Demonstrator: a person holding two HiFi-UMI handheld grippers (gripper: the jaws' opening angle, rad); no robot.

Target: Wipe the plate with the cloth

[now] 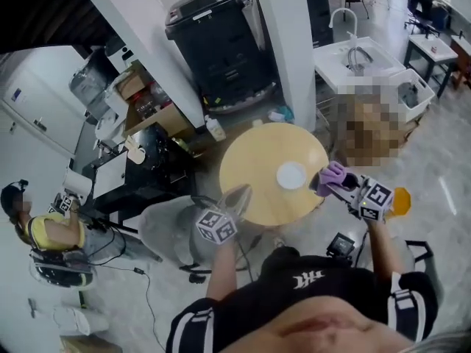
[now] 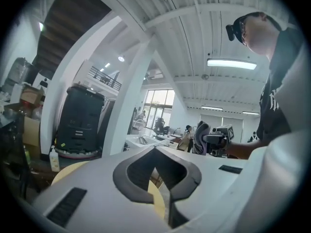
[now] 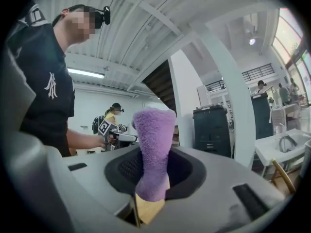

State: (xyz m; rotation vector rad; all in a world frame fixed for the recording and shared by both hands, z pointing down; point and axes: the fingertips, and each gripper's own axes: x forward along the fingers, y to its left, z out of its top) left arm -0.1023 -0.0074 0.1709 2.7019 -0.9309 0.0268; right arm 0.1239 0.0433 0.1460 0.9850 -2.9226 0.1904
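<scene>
Plate [image 1: 291, 175] on round tabletop [image 1: 246, 164], untouched.
Right gripper [image 3: 153, 176] fingers pinch the purple cloth [image 3: 154, 135]; left gripper [image 2: 158, 174] fingers pressed together, empty.

Round yellow table [image 1: 257, 160]; black bin [image 1: 213, 43]; white sink [image 1: 331, 57].

Bright, even indoor light: a ceiling strip lamp [image 2: 232, 63] glows overhead, and windows [image 2: 156, 108] below-left of the lamp blow out white. Fisheye bending curves all edges; corners fall black. Shadows are soft.

White slanted column [image 1: 140, 35], grey floor [image 1: 441, 175]
</scene>
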